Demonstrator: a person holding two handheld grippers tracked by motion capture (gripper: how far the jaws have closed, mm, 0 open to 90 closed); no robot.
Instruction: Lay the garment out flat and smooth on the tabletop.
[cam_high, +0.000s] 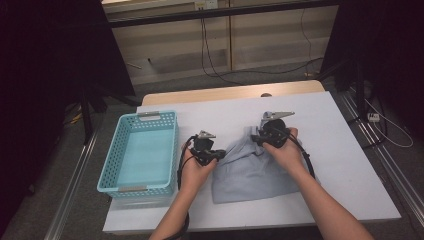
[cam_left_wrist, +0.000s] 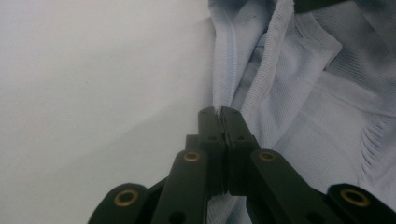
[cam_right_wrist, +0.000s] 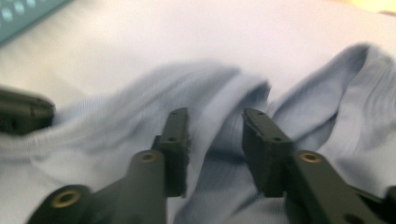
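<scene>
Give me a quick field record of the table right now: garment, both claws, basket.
garment: light blue knit garment, crumpled on the white table cover
left claw: left claw shut on the garment's edge at its left side
right claw: right claw open, jaws apart over a fold at the garment's far side, pads not pressing
basket: teal plastic basket, left of the garment, nothing seen inside
contact: garment and basket apart

A lab: black curtains (cam_high: 45, 75), floor rails (cam_high: 75, 185), loose cables (cam_high: 210, 55).
</scene>
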